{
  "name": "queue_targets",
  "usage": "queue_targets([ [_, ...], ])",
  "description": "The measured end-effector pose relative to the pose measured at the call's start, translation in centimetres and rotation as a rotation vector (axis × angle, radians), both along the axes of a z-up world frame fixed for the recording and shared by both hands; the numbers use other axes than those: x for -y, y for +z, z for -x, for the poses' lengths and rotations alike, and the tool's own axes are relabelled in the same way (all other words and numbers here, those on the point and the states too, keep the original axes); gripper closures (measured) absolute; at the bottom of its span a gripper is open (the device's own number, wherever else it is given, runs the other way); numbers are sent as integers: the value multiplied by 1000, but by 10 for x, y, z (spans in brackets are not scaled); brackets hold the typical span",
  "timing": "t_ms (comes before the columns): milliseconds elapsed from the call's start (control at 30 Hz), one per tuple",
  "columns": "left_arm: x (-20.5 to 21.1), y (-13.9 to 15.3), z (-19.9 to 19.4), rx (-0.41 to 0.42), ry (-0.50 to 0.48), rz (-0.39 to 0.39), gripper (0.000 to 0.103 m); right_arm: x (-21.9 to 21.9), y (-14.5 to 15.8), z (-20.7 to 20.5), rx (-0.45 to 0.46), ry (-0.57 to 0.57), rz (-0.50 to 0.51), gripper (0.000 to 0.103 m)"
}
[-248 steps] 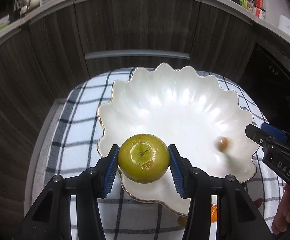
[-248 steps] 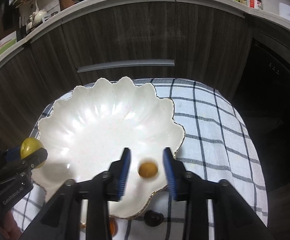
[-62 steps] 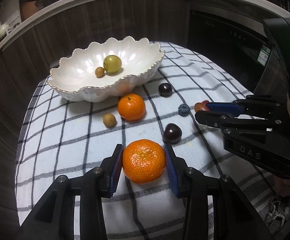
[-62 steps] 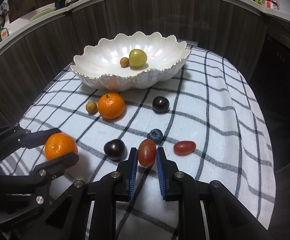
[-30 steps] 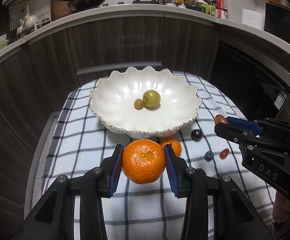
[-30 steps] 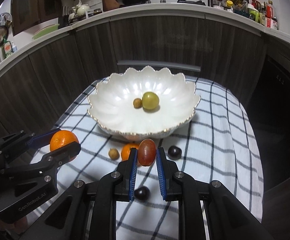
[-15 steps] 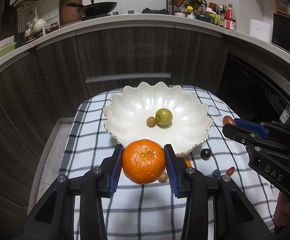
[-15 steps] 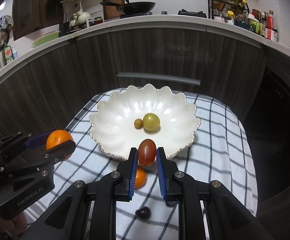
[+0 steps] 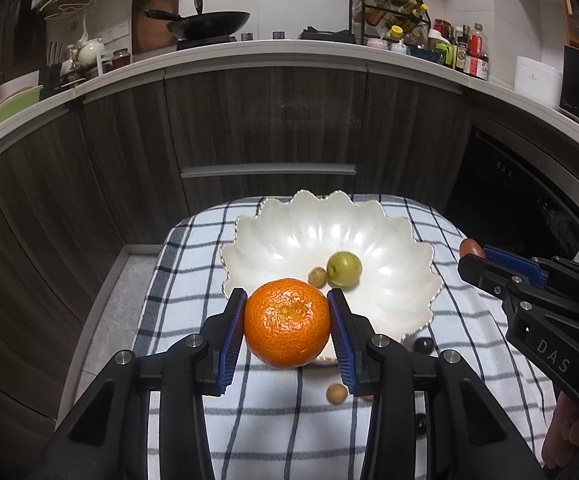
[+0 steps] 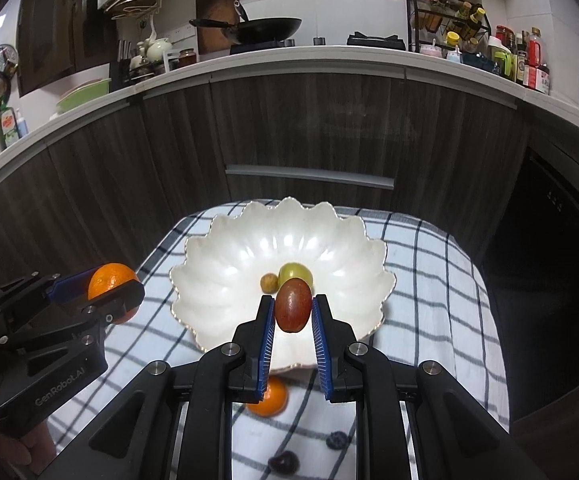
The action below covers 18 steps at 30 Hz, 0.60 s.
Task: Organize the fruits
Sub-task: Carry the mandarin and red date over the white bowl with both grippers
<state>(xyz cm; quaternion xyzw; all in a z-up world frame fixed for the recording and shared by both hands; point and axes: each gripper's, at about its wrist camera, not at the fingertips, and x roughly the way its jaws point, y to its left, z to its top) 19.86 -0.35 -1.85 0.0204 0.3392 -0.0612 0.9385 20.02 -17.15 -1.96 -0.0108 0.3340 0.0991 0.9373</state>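
Above bowl [image 9: 409,240] now: tangerine [image 9: 287,322], grape [image 10: 293,306].

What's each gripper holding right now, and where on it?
Left gripper clamps the orange by its sides; right gripper pinches the red grape by its sides.

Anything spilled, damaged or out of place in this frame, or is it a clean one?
Nothing stands out. The white bowl sits upright on the checked cloth with a green fruit and a small brown one inside. The left claw grips an orange, the right claw a red fruit. No spills or damage show.
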Motion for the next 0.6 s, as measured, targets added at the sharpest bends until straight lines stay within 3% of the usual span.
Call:
queue_targets([
  [600, -5, -9, -49, -21, 63, -5, 63, 8, -4, -45, -23, -90, -5, 83],
])
